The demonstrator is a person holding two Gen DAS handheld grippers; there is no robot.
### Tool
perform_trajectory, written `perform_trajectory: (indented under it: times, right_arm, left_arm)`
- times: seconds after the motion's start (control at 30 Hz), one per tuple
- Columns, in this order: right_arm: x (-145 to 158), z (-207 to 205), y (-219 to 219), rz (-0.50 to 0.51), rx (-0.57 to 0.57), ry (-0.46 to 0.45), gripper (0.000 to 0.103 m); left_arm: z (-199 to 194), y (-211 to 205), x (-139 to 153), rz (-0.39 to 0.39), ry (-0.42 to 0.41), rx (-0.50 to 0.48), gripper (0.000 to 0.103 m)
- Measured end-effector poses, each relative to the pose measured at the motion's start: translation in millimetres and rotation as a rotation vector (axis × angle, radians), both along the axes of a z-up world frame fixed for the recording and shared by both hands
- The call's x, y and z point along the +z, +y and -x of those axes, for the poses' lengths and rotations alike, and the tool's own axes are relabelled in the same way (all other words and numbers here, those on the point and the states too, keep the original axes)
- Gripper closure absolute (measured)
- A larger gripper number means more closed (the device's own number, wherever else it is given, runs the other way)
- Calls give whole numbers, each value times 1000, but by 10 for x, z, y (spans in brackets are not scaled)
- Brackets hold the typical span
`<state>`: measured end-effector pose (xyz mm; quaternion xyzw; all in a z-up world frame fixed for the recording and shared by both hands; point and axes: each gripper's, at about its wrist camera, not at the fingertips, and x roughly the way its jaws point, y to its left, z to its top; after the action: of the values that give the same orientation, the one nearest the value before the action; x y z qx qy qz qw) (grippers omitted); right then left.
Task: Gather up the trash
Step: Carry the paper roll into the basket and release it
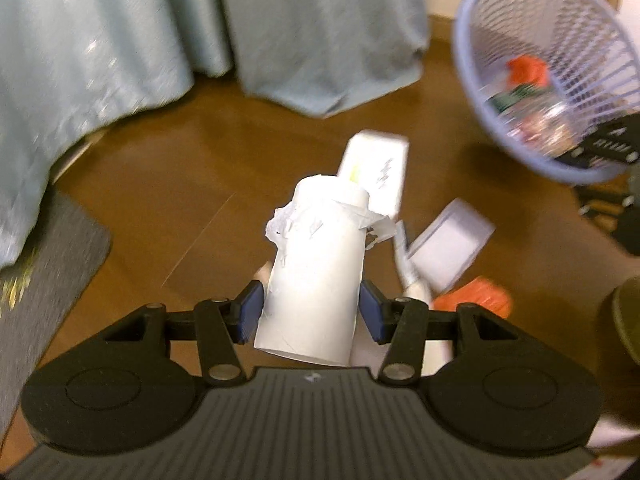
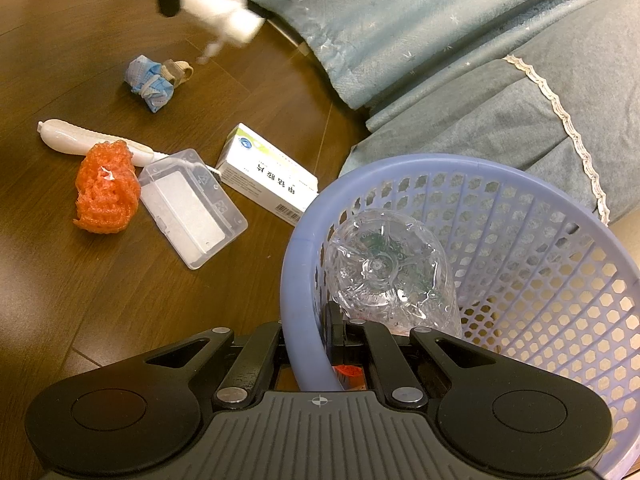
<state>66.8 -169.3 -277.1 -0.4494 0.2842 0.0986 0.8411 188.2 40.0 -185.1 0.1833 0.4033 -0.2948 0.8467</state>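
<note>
My left gripper [image 1: 310,312] is shut on a white paper roll with torn tissue at its top [image 1: 320,268], held above the wooden floor; the same roll [image 2: 224,16] shows blurred at the far top of the right wrist view. My right gripper [image 2: 306,344] is shut on the rim of the lilac mesh basket [image 2: 296,248], which holds a crushed clear bottle [image 2: 384,272]. The basket [image 1: 464,56] appears tilted at the upper right of the left wrist view. On the floor lie a white medicine box [image 2: 268,176], a clear plastic case [image 2: 192,208], an orange foam net [image 2: 106,188], a white tube [image 2: 68,140] and a crumpled blue mask [image 2: 150,80].
Pale blue curtains [image 1: 200,20] hang down to the floor behind the trash. A grey mat [image 1: 44,272] lies at the left. Blue-green fabric with a lace trim [image 2: 520,92] borders the basket on the right.
</note>
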Motion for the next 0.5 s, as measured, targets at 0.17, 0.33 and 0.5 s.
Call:
perform_trajectory:
  times: [0.17, 0.33, 0.5]
  right_arm:
    - [-2, 2, 5, -1, 0, 1, 103]
    - [-7, 5, 14, -5, -2, 0, 103]
    - [0, 6, 19, -13, -4, -1, 103]
  left_arm:
    - [83, -370, 361, 72, -41, -113, 56]
    - [80, -836, 695, 141, -66, -234, 56]
    - [31, -1309, 847, 174, -78, -327, 56]
